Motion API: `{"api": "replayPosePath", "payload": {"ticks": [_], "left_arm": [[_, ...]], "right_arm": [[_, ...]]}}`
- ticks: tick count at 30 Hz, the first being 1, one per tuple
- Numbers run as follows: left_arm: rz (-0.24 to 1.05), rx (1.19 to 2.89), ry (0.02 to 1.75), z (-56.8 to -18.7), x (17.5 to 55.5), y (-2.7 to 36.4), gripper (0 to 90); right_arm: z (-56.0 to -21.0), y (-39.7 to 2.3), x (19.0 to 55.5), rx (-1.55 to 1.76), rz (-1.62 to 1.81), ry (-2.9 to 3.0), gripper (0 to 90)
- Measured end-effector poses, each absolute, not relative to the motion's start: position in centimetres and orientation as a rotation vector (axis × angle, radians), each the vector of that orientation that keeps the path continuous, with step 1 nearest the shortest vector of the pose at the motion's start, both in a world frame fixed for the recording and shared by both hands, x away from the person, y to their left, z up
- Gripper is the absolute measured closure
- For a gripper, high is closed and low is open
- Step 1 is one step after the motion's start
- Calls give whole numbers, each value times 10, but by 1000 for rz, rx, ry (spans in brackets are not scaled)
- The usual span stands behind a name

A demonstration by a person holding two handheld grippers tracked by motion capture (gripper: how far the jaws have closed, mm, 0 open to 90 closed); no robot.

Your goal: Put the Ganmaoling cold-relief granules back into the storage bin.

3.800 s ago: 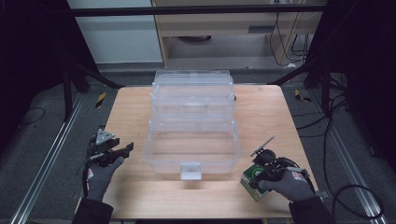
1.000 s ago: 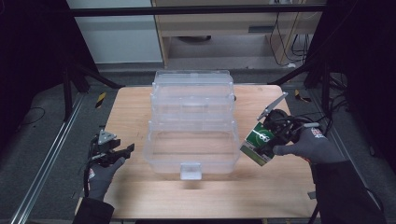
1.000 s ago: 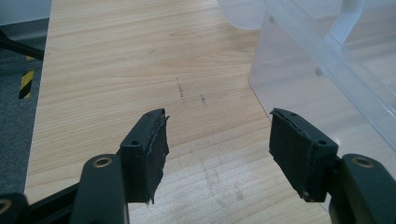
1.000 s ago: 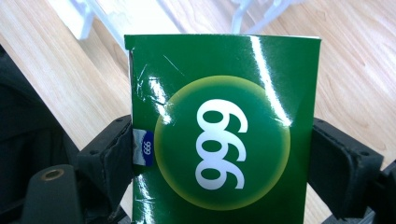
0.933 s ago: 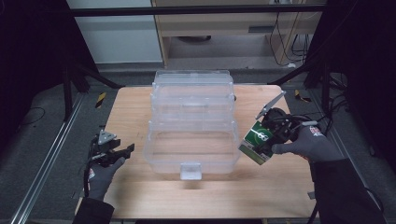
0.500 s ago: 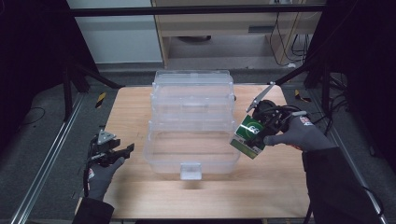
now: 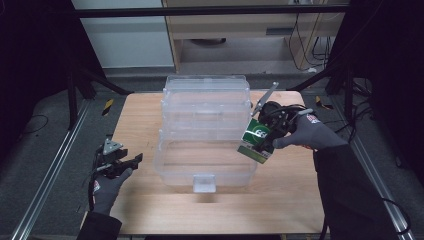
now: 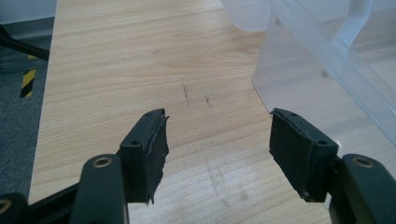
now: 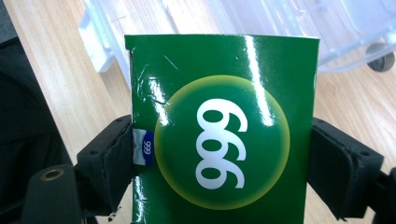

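Nearest, at the bench's (image 7: 150, 220) front left: left gripper (image 7: 122, 162), fingers (image 8: 149, 144) wide apart, nothing between them, hovering low over bare wood. Farther in, at the right rim of the clear plastic storage box (image 7: 205, 150): right gripper (image 7: 267, 135), fingers (image 9: 343, 168) clamped on the two narrow sides of a green cardboard carton (image 9: 219, 140), held tilted above the box's open front tray. Probably light, glossy and crushable; best pinched gently across the side edges, as now.
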State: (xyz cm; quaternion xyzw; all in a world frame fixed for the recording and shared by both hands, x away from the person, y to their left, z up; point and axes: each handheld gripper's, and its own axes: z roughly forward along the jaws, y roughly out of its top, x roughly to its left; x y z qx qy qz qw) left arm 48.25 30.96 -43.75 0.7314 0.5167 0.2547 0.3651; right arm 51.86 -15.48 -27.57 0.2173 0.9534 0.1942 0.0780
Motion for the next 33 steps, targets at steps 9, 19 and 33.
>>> {"api": "replayPosePath", "payload": {"ticks": [9,19,33], "left_arm": [[654,1892,1326,-439,483,308,360],[651,1885,1329,-439,483,309,360],[654,1885,1330,-438,483,311,359]], "right_arm": [[-275,-142,522,513,568,2912,178],[-285,-129,527,412,559,2971,178],[-293,-118,533,302,529,3026,179]]}}
